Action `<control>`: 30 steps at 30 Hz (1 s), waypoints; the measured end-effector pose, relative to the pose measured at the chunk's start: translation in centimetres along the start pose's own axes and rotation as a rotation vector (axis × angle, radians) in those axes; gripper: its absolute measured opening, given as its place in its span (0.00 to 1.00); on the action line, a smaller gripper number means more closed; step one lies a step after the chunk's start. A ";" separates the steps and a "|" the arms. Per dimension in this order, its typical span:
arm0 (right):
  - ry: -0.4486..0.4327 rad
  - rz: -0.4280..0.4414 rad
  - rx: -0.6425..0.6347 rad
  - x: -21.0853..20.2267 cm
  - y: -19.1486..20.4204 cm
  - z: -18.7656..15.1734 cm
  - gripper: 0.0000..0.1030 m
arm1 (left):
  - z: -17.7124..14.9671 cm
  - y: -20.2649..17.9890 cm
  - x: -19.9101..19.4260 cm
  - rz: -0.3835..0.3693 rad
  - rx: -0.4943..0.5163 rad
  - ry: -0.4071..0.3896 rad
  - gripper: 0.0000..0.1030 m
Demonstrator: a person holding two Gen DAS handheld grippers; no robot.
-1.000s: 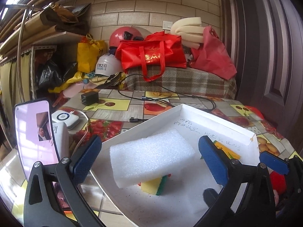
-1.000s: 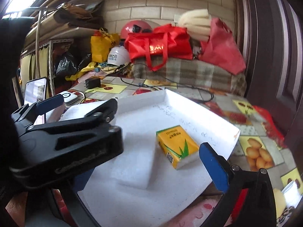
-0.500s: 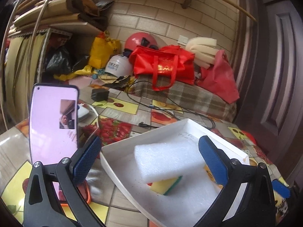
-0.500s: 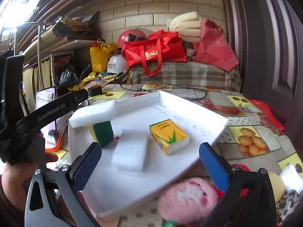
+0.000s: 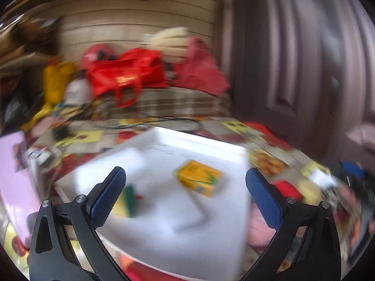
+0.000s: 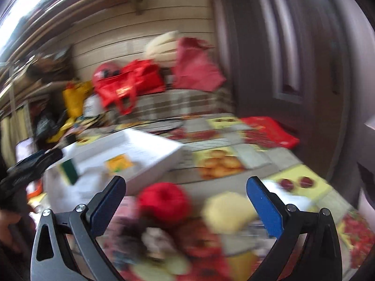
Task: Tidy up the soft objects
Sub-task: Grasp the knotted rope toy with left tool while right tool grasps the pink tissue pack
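Both views are blurred by motion. In the left wrist view a white tray (image 5: 211,145) holds a yellow tissue pack (image 5: 199,180), a white foam block (image 5: 110,166) over a yellow-green sponge (image 5: 126,201), and another white foam piece (image 5: 185,220). My left gripper (image 5: 185,196) is open and empty above the tray. In the right wrist view my right gripper (image 6: 185,201) is open and empty above a red soft ball (image 6: 164,199) and a pale yellow soft object (image 6: 229,208). The tray (image 6: 150,149) lies to the left there.
A phone (image 5: 14,182) stands left of the tray. Red bags (image 5: 126,75) and a plaid-covered bench (image 5: 173,103) fill the back. A dark door (image 6: 293,58) is at the right. Several mixed soft items (image 6: 178,245) lie under the right gripper.
The left gripper has swung right, so the tissue pack now shows between its fingers. The right gripper has swung right and down over the red ball and yellow object. Both stay open.
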State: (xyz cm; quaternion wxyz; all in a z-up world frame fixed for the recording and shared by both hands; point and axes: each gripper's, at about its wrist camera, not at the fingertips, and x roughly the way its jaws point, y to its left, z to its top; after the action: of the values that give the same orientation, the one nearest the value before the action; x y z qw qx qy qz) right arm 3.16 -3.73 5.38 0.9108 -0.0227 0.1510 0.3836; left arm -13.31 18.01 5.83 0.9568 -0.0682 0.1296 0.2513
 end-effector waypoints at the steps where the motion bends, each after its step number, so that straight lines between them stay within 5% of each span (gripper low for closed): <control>1: 0.003 -0.028 0.046 -0.2 -1.7 0.2 1.00 | -0.1 -1.2 0.1 -0.046 0.037 0.024 1.00; 5: 0.023 -0.090 0.174 -0.7 -6.4 0.2 1.00 | -0.9 -5.5 0.9 -0.240 0.117 0.165 1.00; 9: 0.043 -0.106 0.201 -1.6 -8.8 0.1 1.00 | -1.5 -9.0 0.5 -0.309 0.214 0.203 0.99; 10: 0.048 -0.104 0.195 -1.9 -9.2 0.1 1.00 | -1.6 -9.6 0.5 -0.318 0.234 0.210 0.97; 16: 0.050 -0.120 0.154 -4.1 -11.2 -0.4 1.00 | -2.4 -12.3 2.8 -0.340 0.313 0.336 0.43; 24: 0.074 -0.107 0.189 -3.8 -12.1 -0.6 1.00 | -4.1 -14.4 4.3 -0.332 0.396 0.453 0.40; 30: 0.220 -0.083 0.156 -2.5 -12.4 -1.9 1.00 | -3.2 -13.0 2.7 -0.340 0.336 0.353 0.27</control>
State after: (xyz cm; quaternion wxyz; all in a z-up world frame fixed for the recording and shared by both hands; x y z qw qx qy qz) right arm 9.76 -14.52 3.41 0.9028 0.0001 0.2785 0.3278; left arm -5.27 7.40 2.85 0.9456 0.0276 0.3207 0.0466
